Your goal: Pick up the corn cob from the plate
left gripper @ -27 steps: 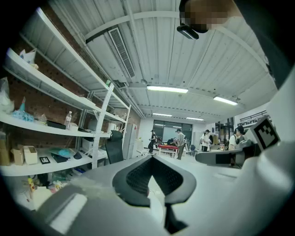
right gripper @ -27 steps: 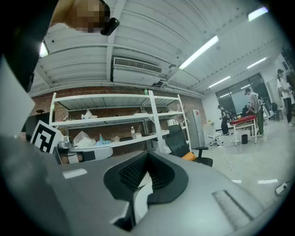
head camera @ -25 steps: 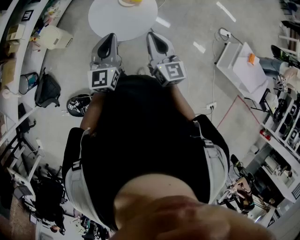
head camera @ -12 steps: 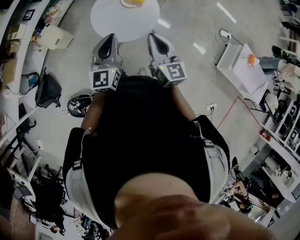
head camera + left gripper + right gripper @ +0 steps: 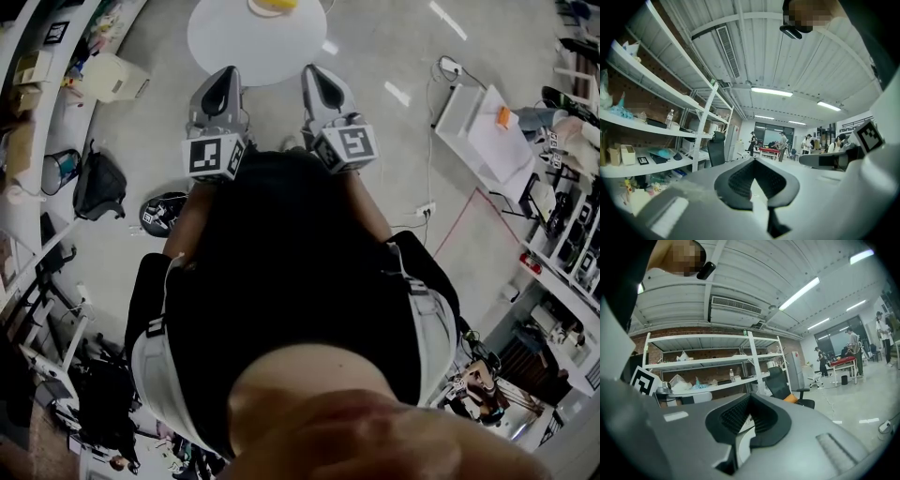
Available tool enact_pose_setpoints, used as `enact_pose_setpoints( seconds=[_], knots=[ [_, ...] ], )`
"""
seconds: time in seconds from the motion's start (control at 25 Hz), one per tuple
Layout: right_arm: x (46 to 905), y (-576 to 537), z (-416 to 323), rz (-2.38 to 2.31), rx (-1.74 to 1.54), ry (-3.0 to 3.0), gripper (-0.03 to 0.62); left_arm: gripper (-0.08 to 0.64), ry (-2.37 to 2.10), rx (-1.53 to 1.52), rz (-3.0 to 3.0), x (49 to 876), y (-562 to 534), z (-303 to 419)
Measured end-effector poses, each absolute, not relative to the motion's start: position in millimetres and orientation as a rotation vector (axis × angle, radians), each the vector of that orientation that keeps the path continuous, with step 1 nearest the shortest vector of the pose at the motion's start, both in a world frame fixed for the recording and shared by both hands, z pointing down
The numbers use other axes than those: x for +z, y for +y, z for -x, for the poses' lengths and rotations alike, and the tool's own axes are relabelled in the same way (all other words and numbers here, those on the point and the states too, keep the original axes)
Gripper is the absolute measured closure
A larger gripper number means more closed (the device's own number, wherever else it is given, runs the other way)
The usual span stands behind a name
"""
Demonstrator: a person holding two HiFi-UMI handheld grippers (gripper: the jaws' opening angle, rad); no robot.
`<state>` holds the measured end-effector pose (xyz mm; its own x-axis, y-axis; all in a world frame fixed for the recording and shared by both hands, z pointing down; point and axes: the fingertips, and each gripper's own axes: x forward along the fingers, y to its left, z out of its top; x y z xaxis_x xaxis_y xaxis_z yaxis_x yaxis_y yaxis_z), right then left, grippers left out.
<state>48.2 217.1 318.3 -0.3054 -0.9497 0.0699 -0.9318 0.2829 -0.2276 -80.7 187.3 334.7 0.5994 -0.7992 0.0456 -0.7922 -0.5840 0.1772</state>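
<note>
The yellow corn cob (image 5: 273,4) lies on a plate (image 5: 253,9) at the far side of a round white table (image 5: 253,42), cut off by the top edge of the head view. My left gripper (image 5: 226,77) and right gripper (image 5: 315,73) are held level side by side in front of the person's body, their tips at the table's near edge, well short of the plate. In the left gripper view the left gripper (image 5: 752,180) has its black pads together, with nothing between them. The right gripper (image 5: 745,420) is shut and empty too. Neither gripper view shows the corn.
Shelving runs along the left wall, with a cardboard box (image 5: 112,75), a bin (image 5: 58,167) and a black bag (image 5: 98,183) on the floor beside it. A white desk (image 5: 487,127) with an orange item stands at the right; cables lie near it.
The round table and plate sit lower and nearer in the head view; both grippers have moved a little forward toward the table. Both grippers are still shut.
</note>
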Motion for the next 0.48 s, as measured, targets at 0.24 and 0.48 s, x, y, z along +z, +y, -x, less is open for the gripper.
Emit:
enact_pose_setpoints(
  seconds=[0.24,0.48],
  knots=[
    [325.1,210.6,-41.5,1.851,-0.287,2.452,0.583,0.554,-1.273,-0.068,-2.667,336.1,177.7,86.2],
    [312.5,202.0,-39.8,1.858,-0.312,2.404,0.584,0.554,-1.258,-0.086,-2.65,336.4,174.0,85.3]
  ],
)
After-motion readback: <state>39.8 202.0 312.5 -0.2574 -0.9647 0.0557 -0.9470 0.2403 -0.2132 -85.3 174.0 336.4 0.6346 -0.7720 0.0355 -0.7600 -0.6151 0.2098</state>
